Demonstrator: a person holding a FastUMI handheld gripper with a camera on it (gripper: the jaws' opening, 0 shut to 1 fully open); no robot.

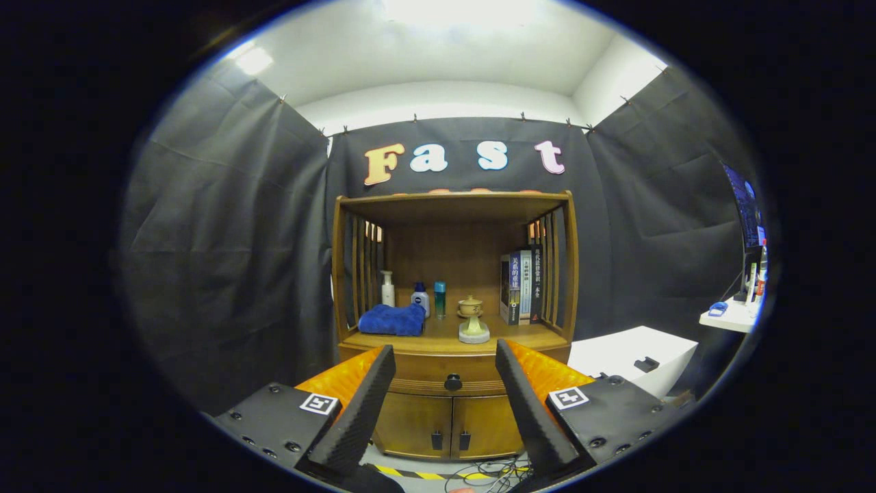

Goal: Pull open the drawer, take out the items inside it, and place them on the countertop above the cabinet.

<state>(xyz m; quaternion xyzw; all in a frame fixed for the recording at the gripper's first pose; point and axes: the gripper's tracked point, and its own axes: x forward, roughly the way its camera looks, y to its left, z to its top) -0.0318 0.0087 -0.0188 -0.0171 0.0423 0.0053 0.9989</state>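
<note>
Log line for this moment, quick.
gripper: open, short of cabinet | drawer: closed | knob: between fingers, untouched | countertop: towel, bottles, books

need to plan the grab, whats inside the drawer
The drawer is shut, so its contents are hidden. The open gripper frames its knob from a distance.

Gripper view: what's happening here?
A person's handheld gripper faces a wooden cabinet, fingers open and apart from it. The drawer is shut, its knob in line between the fingers. On the countertop: a blue towel, bottles, a small pot and books.
</note>
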